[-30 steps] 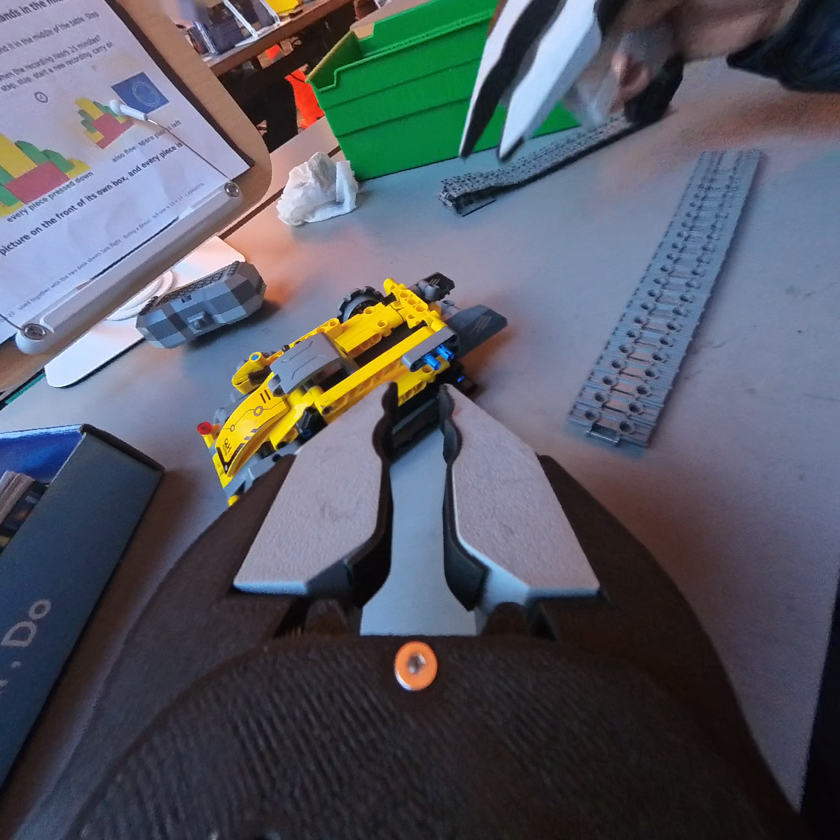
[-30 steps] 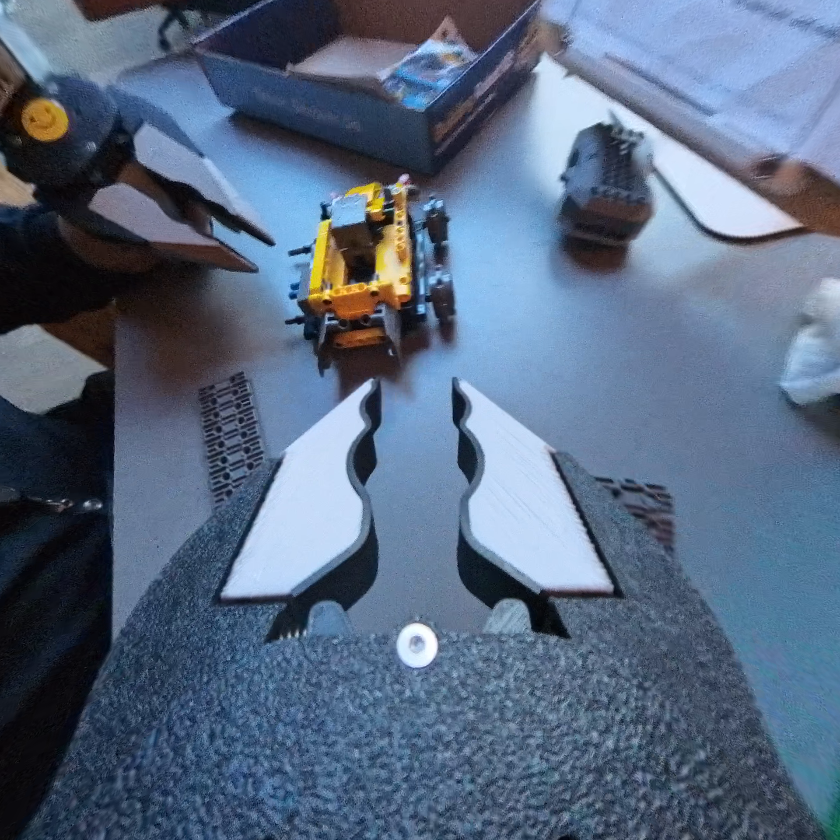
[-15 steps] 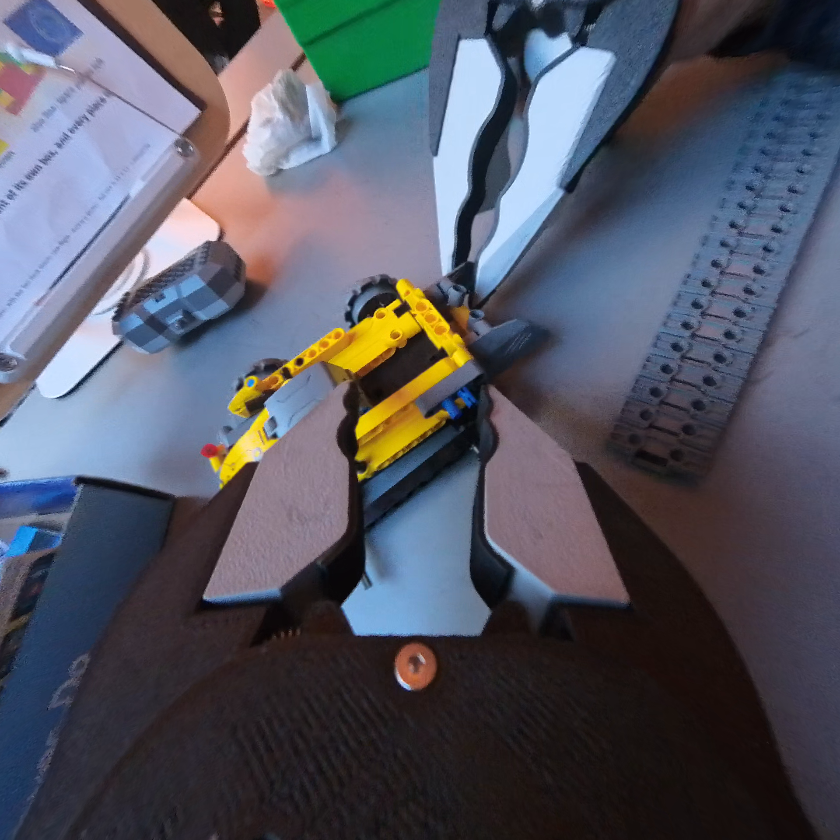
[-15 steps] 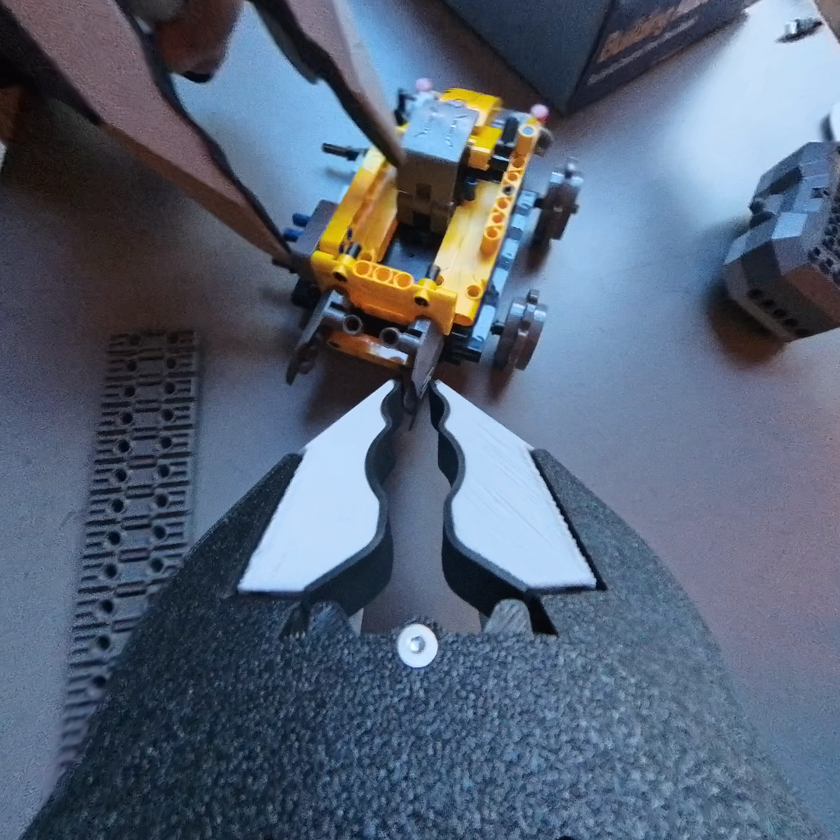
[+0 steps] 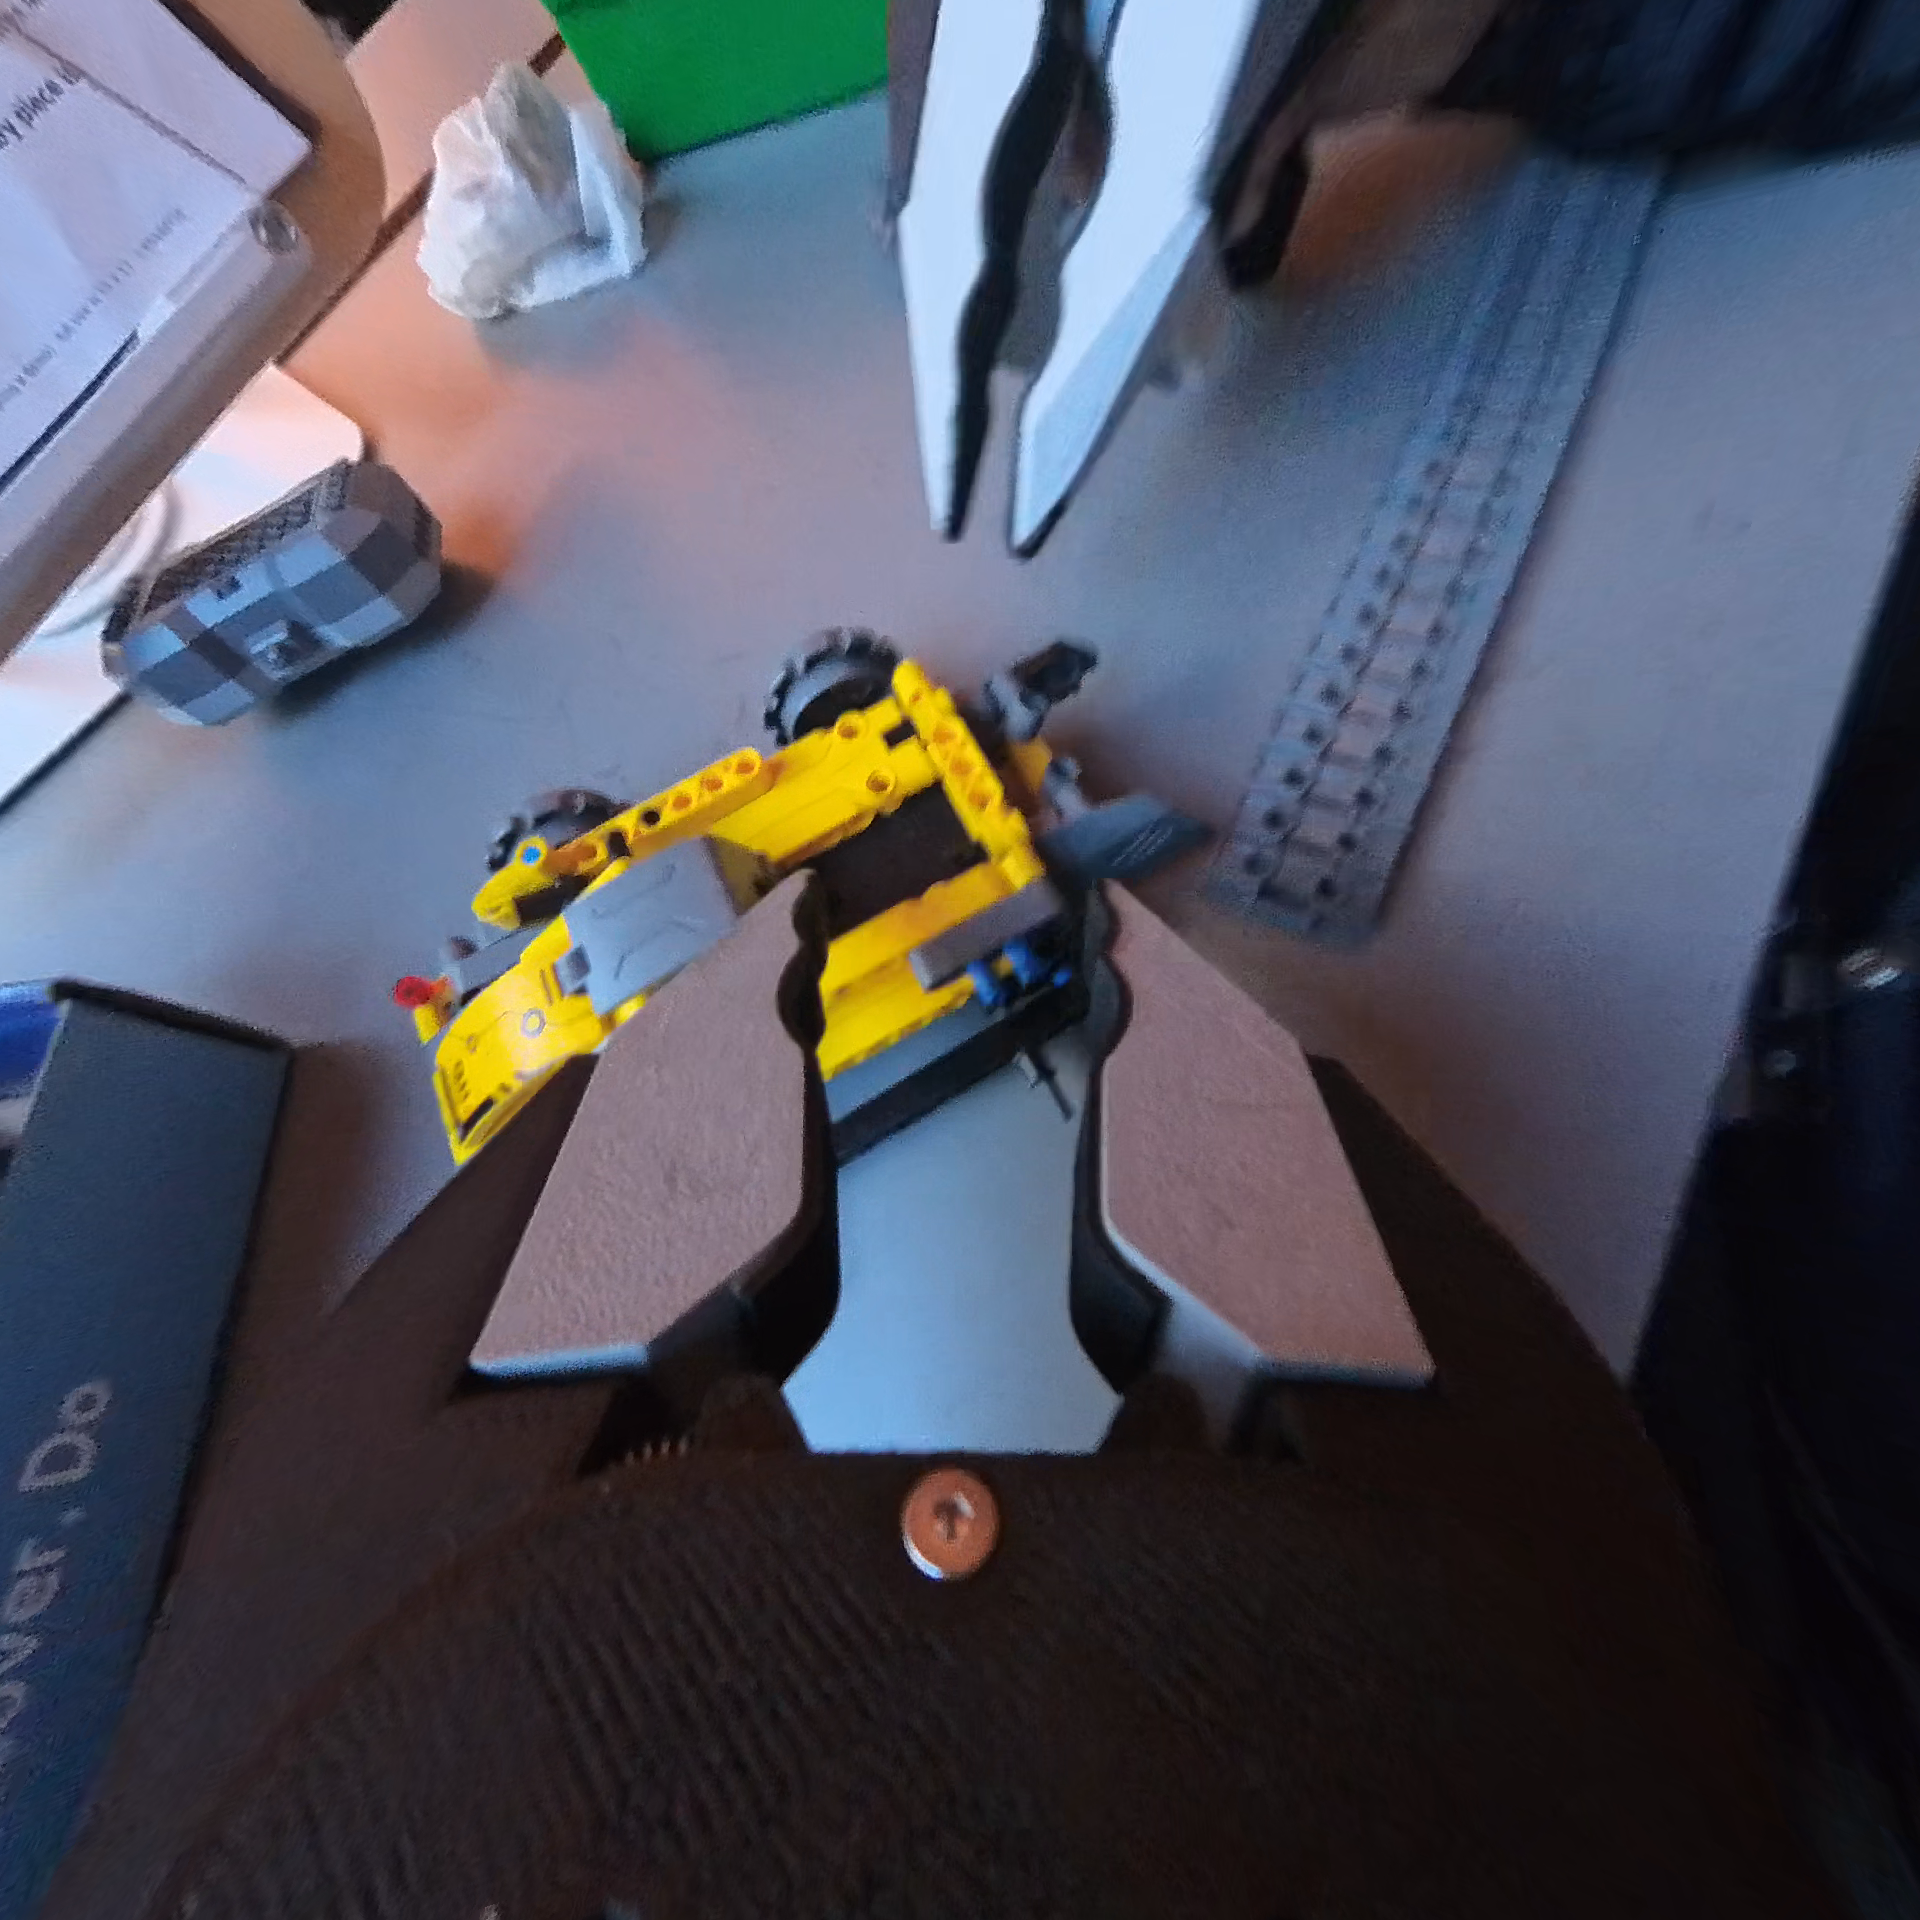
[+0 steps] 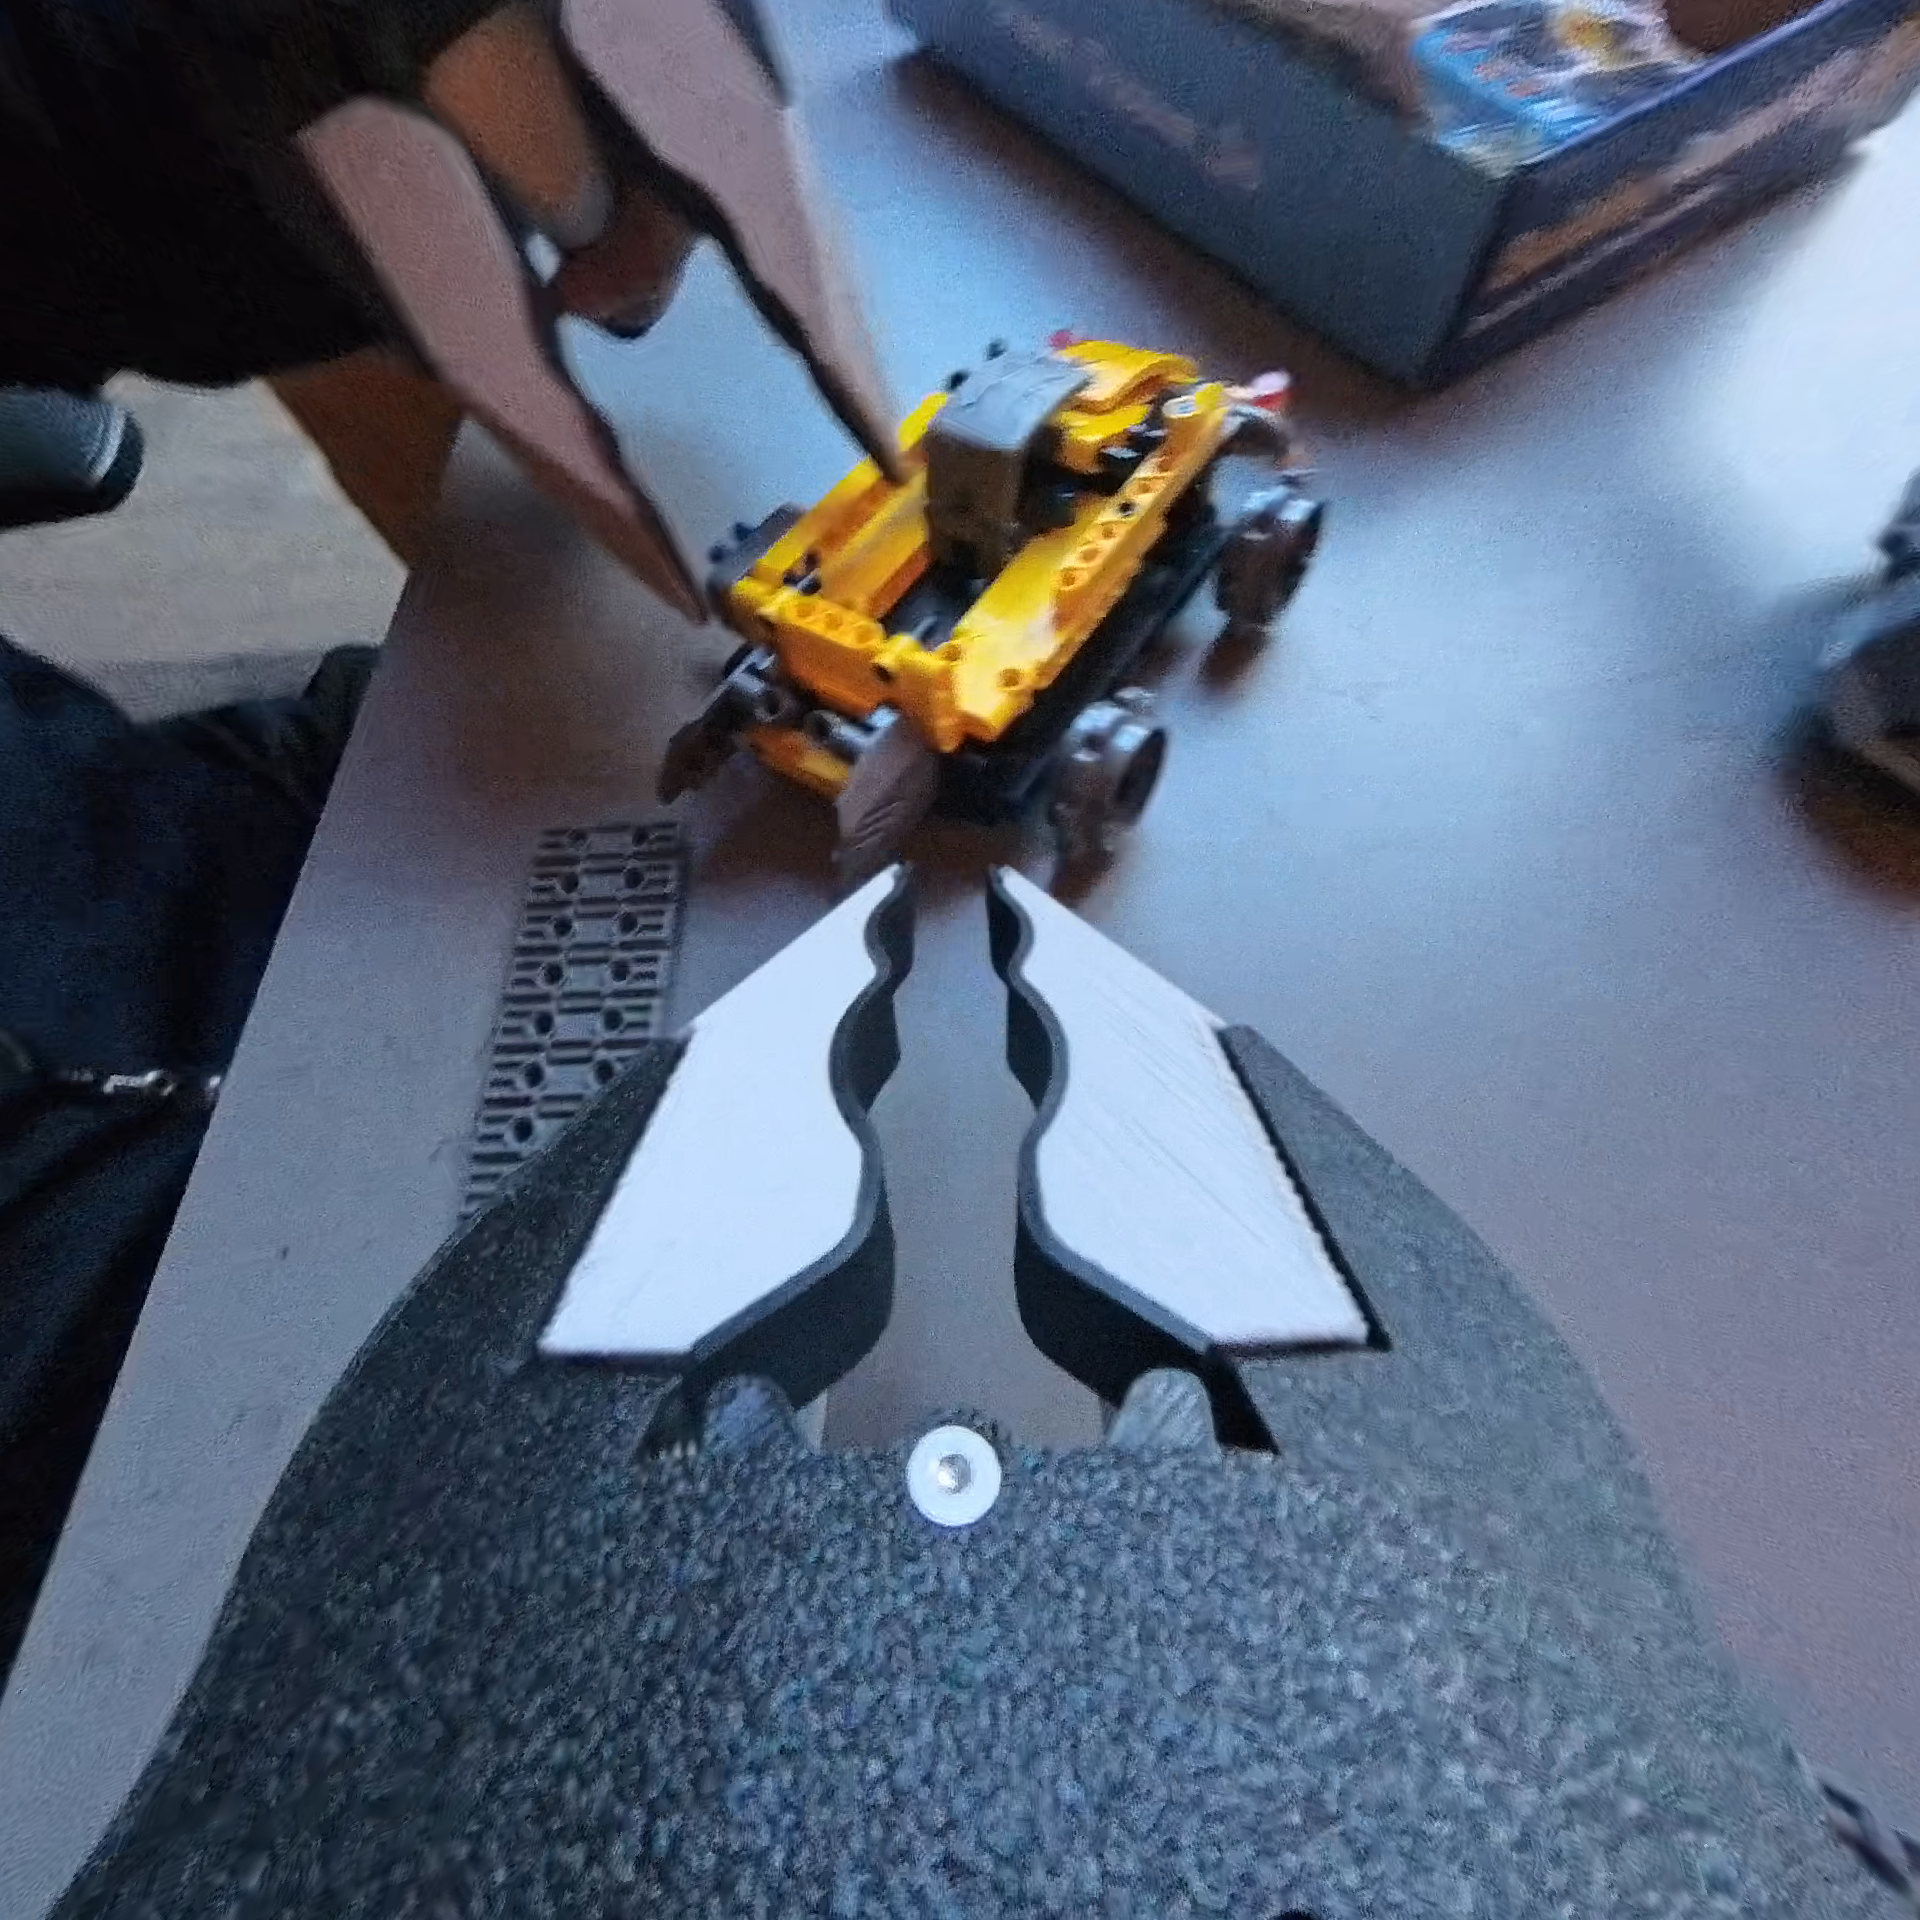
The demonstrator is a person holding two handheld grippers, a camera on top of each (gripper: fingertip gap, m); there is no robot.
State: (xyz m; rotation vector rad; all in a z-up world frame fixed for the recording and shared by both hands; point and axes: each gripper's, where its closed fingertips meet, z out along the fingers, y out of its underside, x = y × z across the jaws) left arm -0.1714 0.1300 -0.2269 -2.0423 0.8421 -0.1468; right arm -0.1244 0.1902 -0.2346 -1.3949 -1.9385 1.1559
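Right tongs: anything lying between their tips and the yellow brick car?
Nothing: in the right wrist view only bare grey table separates the right tongs from the yellow brick car.

Green bin — cut off at top — blue box blurred.

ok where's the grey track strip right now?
The grey track strip lies flat on the table at the right of the left wrist view, just right of the yellow brick car; its near end touches nothing.
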